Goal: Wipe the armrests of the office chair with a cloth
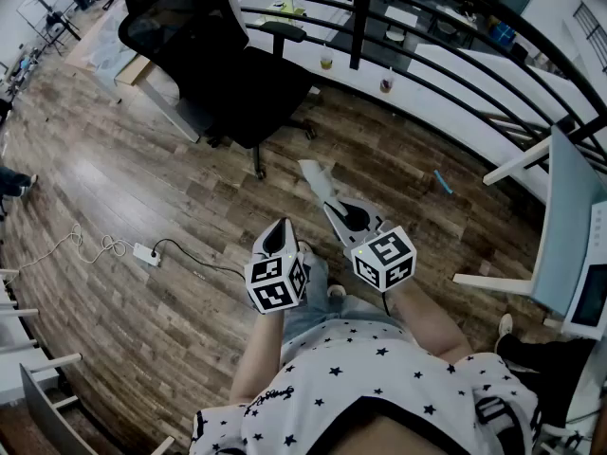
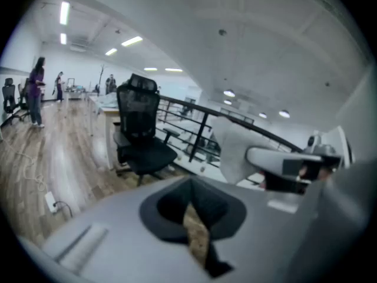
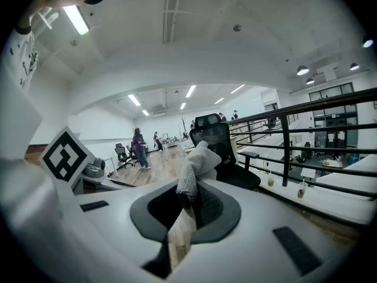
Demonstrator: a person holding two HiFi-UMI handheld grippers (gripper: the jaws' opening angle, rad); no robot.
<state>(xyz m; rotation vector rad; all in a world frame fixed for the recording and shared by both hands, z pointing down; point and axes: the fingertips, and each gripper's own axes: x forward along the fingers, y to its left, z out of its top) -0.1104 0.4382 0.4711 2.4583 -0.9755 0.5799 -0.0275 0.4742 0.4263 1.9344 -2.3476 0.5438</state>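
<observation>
Cloth (image 3: pixel 199 161), white, fuzzy, bunched

Black office chair (image 1: pixel 213 60) stands upright, well apart from the white cloth (image 3: pixel 199 161) clamped in the right hand-held gripper (image 3: pixel 189 194)

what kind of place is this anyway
Probably an open-plan office or lab on an upper level: a black office chair stands on a wood floor, a black railing overlooks a level below, and more chairs stand farther back.
</observation>
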